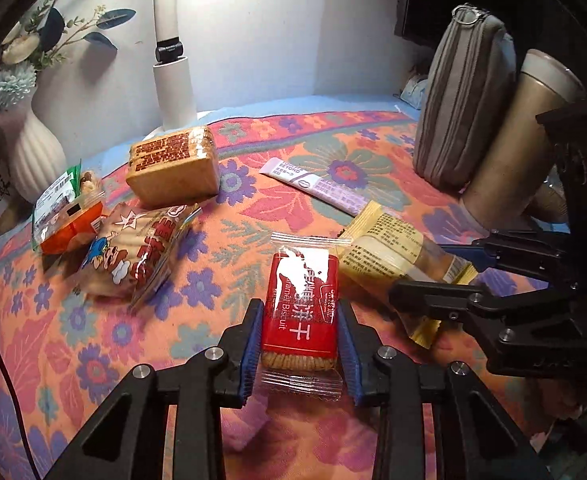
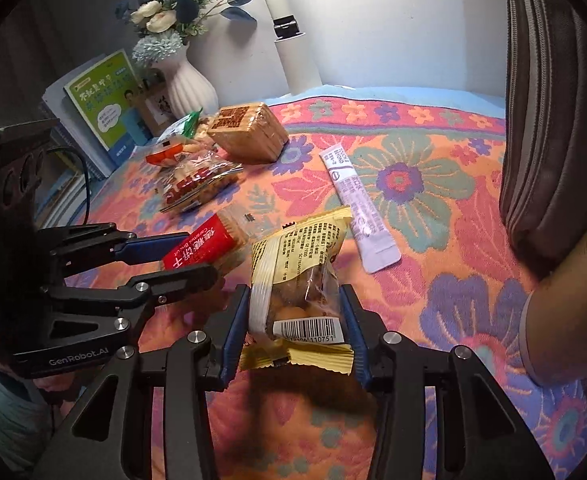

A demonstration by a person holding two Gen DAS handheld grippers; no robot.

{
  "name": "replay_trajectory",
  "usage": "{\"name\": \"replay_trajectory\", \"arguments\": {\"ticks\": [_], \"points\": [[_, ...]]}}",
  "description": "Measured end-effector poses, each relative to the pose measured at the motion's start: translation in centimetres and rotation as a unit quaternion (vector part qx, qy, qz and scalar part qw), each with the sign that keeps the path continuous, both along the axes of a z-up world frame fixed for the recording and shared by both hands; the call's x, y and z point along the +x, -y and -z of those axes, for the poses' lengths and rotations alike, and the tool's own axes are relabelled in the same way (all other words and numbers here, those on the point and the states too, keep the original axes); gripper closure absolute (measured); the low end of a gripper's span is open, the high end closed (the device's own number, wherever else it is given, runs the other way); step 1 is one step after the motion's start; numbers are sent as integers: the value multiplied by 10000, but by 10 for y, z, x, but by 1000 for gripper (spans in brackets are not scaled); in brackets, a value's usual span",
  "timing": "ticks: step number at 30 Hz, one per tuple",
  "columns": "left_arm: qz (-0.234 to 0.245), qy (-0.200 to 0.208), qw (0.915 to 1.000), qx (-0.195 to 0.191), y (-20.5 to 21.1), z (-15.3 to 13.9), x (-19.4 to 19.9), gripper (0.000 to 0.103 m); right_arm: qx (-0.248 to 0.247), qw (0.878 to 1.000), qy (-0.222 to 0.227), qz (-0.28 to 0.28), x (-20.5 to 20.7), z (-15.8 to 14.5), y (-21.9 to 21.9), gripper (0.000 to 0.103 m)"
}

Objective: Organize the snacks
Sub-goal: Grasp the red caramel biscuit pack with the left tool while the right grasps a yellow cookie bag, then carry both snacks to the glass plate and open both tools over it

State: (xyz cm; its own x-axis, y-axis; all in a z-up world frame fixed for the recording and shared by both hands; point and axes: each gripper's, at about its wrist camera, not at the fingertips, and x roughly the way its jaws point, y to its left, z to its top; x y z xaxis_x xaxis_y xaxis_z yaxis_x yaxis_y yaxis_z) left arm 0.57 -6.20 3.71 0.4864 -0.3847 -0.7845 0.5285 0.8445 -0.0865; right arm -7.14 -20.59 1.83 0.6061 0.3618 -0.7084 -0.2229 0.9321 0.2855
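My left gripper (image 1: pixel 299 320) is shut on a red caramel biscuit pack (image 1: pixel 301 304), also seen in the right wrist view (image 2: pixel 201 246). My right gripper (image 2: pixel 295 308) is shut on a yellow pastry pack (image 2: pixel 297 276), which shows in the left wrist view (image 1: pixel 397 256) beside the red pack. Both packs are held just above the floral cloth (image 1: pixel 253 208). A purple stick sachet (image 2: pixel 357 208) lies flat on the cloth ahead. A toast pack (image 1: pixel 173 168), a cartoon-print cracker bag (image 1: pixel 141 252) and an orange-green nut bag (image 1: pixel 69 208) lie at the left.
A white ribbed vase (image 2: pixel 189 84) with flowers, a green book (image 2: pixel 105 100) and a white lamp post (image 1: pixel 173 80) stand at the back. A grey zip pouch (image 1: pixel 461 100) and a beige flask (image 1: pixel 521 140) stand at the right.
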Motion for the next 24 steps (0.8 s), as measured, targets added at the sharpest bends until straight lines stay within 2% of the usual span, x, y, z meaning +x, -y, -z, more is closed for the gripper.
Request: {"name": "replay_trajectory", "arguments": {"ticks": [6,13,19,24], "points": [[111,50,9996,-264,10,-17,-39,69,118,9997,80,186,-45,-11,17,60],[616,56,9964,-587,53,-34,-70,69,136,9982,183,562,-96,-31,59,60],[1274,81,9887,-792,107,-54,-93,69,106,9934,364,1080,-135,-50,106,60],[1806,132,9789,-946,159,-71,-110,69,211,9863,562,1536,-155,-70,151,60]]}}
